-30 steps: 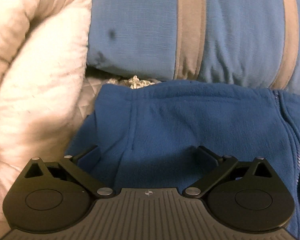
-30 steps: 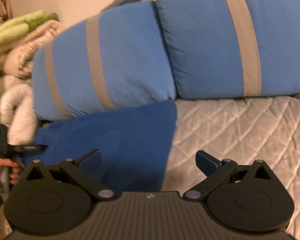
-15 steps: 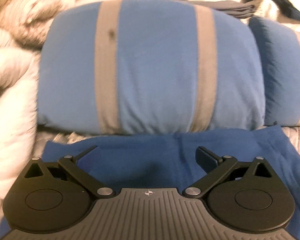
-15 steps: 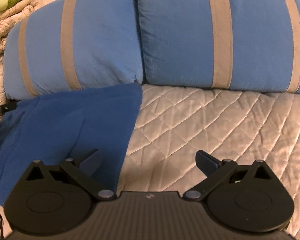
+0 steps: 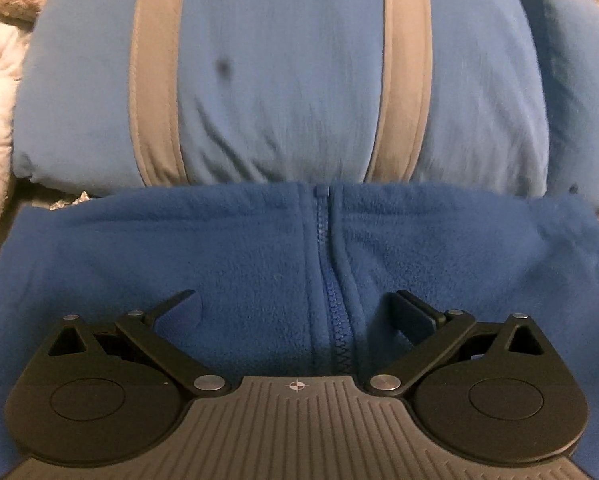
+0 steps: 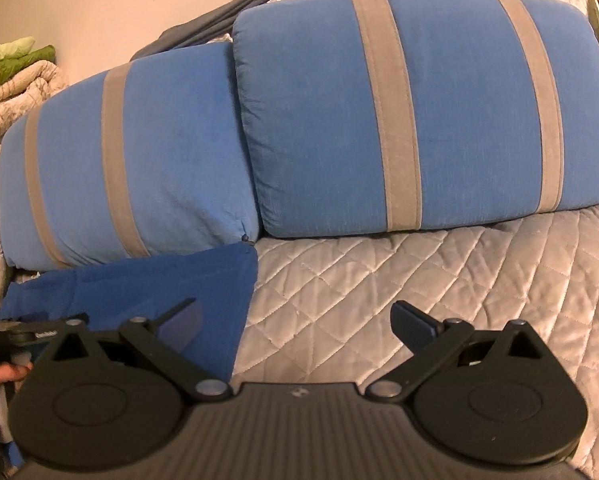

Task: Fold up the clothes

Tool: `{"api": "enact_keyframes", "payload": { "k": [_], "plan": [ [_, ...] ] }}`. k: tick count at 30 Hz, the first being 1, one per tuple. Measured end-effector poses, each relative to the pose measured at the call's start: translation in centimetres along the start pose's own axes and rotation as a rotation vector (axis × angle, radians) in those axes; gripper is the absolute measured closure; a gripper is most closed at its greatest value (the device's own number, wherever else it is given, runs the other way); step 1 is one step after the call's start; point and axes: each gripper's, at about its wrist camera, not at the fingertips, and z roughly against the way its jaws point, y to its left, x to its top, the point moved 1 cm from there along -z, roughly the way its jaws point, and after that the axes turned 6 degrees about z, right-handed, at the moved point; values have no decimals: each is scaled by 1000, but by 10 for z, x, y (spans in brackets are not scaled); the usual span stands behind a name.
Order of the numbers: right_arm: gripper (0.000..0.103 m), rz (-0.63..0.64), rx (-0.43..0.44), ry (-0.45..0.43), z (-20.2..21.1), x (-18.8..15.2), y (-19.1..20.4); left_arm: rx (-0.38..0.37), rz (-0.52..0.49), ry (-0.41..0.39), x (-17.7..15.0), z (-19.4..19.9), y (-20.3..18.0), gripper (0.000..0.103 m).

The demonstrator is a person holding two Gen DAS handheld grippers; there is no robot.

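Blue jacket laid flat, ready for folding

The blue jacket point(image 5: 259, 264) is spread on the quilt point(image 6: 419, 288), its far edge against the left striped pillow point(image 5: 279, 80). The left gripper point(image 5: 295, 312) is held wide above the zipper point(image 5: 333, 300). The right gripper point(image 6: 295, 320) is held wide over the jacket's right edge, probably for a grab.

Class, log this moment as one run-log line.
left gripper: open, over blue fleece jacket | right gripper: open, over quilted cover | fold: none seen

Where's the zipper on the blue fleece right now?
In the left wrist view, the zipper runs down the middle of the blue fleece, between the open left gripper fingers, below the striped cushion.
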Motion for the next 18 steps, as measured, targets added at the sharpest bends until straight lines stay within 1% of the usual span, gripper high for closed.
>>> {"api": "enact_keyframes", "payload": {
  "k": [2, 6, 8, 12, 14, 18],
  "plan": [
    [0, 9, 10, 12, -3, -1, 2, 13, -23, 38, 1, -8, -2, 0],
    [0, 53, 0, 49, -10, -6, 5, -2, -10, 66, 2, -13, 3, 0],
    [0, 73, -9, 76, -15, -10, 5, 2, -14, 64, 1, -12, 3, 0],
    [0, 103, -26, 159, -23, -18, 2, 20, -30, 40, -3, -7, 2, 0],
    [0, 126, -33, 195, -26, -23, 0, 37, -42, 22, -5, -3, 0, 0],
    [0, 169, -60, 233, -25, -33, -7, 92, -67, -1, -7, 8, -4, 0]
  ]
}}
